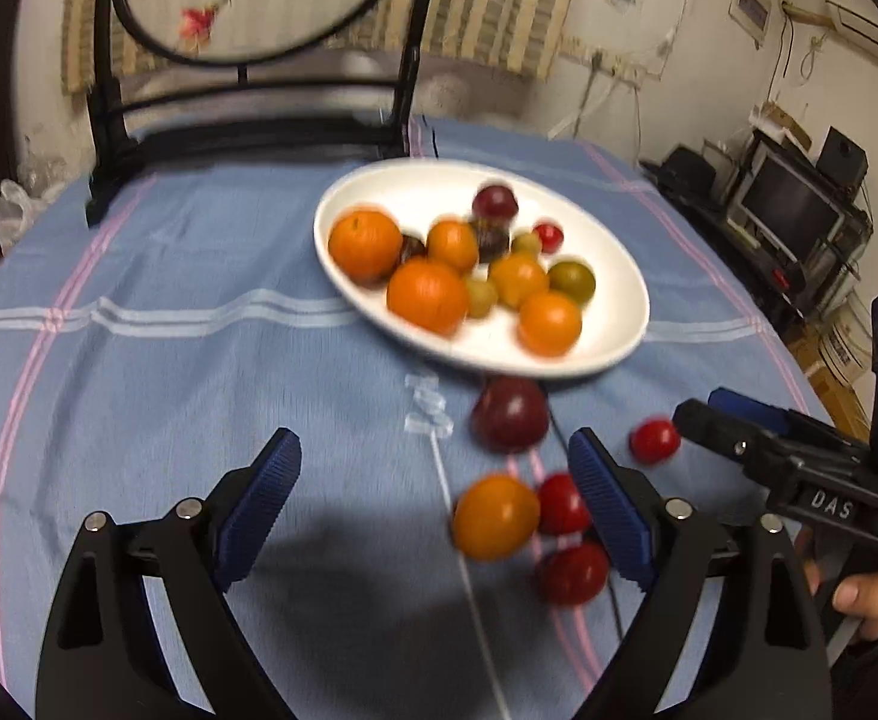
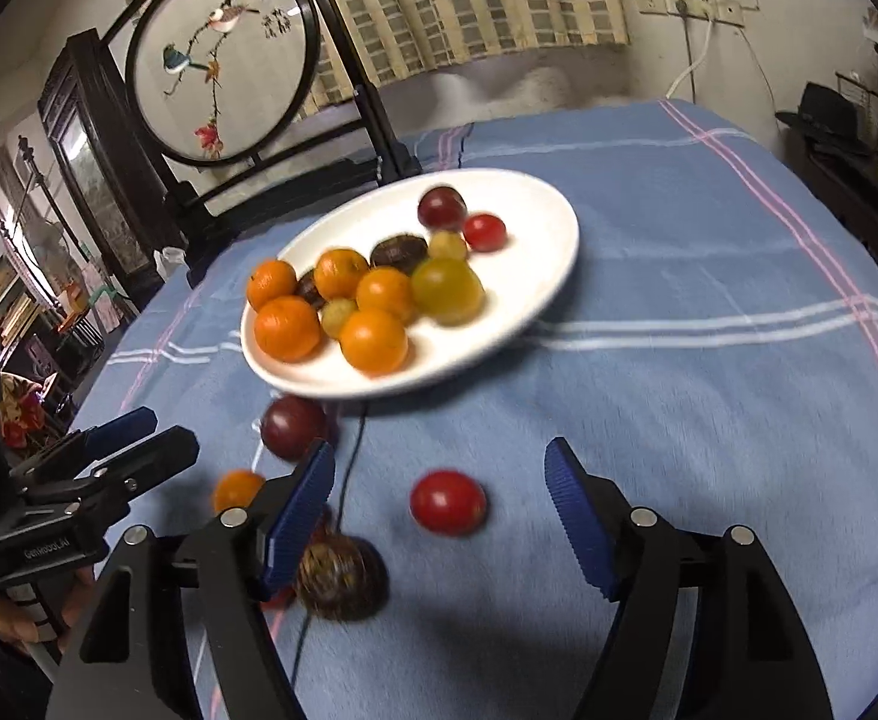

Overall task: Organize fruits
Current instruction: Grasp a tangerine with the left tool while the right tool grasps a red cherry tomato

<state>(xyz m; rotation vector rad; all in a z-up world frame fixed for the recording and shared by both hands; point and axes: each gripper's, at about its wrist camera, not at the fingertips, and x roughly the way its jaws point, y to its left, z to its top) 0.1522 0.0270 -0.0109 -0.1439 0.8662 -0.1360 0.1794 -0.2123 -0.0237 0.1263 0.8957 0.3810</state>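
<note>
A white plate (image 1: pixel 613 306) (image 2: pixel 535 222) on the blue cloth holds several oranges, plums, green fruits and a red tomato. In front of it lie a dark plum (image 1: pixel 511 414) (image 2: pixel 291 426), an orange (image 1: pixel 494 517) (image 2: pixel 236 489) and small red tomatoes (image 1: pixel 562 504). My left gripper (image 1: pixel 435 450) is open; the orange lies between its fingers, untouched and nearer the right one. My right gripper (image 2: pixel 439 456) is open too, with a red tomato (image 2: pixel 448 502) (image 1: pixel 653 440) loose between its fingers. A dark brown fruit (image 2: pixel 342 579) sits beside its left finger.
A round embroidered screen on a black stand (image 1: pixel 246 120) (image 2: pixel 222 60) stands at the table's back left. A thin dark cable (image 2: pixel 348 468) runs across the cloth among the loose fruit. A monitor and shelves (image 1: pixel 793 204) stand off the table's right edge. A hand (image 1: pixel 871 594) holds the right gripper.
</note>
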